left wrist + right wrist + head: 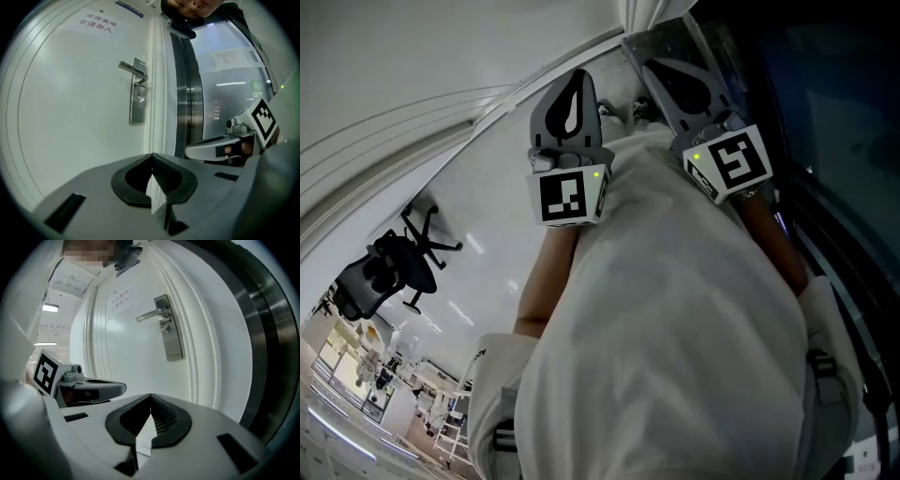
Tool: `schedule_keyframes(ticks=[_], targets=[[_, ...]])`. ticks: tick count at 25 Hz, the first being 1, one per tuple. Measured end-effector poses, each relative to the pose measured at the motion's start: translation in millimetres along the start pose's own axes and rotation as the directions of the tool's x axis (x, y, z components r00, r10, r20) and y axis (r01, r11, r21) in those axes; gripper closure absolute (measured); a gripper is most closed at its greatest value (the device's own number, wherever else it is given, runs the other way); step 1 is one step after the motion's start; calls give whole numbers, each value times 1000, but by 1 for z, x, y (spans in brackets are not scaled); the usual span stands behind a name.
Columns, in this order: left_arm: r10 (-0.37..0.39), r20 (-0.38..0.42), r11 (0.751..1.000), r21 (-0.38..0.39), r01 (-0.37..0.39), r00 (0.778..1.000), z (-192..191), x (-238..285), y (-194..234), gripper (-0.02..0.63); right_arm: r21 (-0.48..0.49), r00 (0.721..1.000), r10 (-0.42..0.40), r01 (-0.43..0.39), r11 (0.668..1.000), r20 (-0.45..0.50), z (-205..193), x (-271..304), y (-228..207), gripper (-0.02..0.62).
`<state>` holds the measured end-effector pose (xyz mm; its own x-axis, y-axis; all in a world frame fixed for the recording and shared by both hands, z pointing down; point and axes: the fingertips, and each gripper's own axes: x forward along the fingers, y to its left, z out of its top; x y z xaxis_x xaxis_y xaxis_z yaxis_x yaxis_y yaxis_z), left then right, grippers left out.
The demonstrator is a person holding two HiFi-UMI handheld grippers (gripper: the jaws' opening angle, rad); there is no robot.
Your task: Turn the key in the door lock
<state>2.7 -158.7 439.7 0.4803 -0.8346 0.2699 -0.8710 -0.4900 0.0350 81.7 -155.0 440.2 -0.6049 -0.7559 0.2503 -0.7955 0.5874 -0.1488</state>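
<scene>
door (70,122): broad bare white face, right edge against steel frame (187,93) | lock plate (137,107): tall, upright, near that edge | handle (130,68): lever points away from edge | keyhole (138,97): just under handle, key unclear | left gripper (151,155), right gripper (150,396): jaws closed, empty, well apart from door

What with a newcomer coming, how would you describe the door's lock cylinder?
On the white door, find the tall metal plate near its right edge. The lock cylinder is the small round fitting on that plate, just below the lever handle, which juts left.
</scene>
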Motion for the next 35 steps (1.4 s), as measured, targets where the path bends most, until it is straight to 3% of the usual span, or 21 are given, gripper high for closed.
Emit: schedule_keyframes(ticks=[3, 8, 18, 23, 29, 35], targets=[[-2, 25, 1000, -8, 2, 1000, -3, -5, -14, 597, -26, 1000, 27, -27, 999, 1, -2, -6, -2, 591], [-37, 21, 999, 41, 36, 999, -5, -1, -49, 596, 74, 998, 65, -64, 995, -16, -12, -13, -17, 591], [-32, -11, 995, 95, 33, 999, -1, -4, -50, 597, 201, 1000, 9, -14, 979, 25, -10, -14, -37, 591], [-41, -3, 994, 100, 41, 999, 4, 4, -45, 597, 134, 999, 50, -51, 990, 8, -10, -12, -28, 591], [-131, 2, 988, 78, 130, 991, 2, 20, -62, 597, 113, 999, 28, -32, 993, 38, -6, -15, -26, 591], [-98, 3, 989, 108, 97, 995, 7, 18, -59, 597, 88, 994, 83, -88, 992, 67, 5, -10, -19, 592]])
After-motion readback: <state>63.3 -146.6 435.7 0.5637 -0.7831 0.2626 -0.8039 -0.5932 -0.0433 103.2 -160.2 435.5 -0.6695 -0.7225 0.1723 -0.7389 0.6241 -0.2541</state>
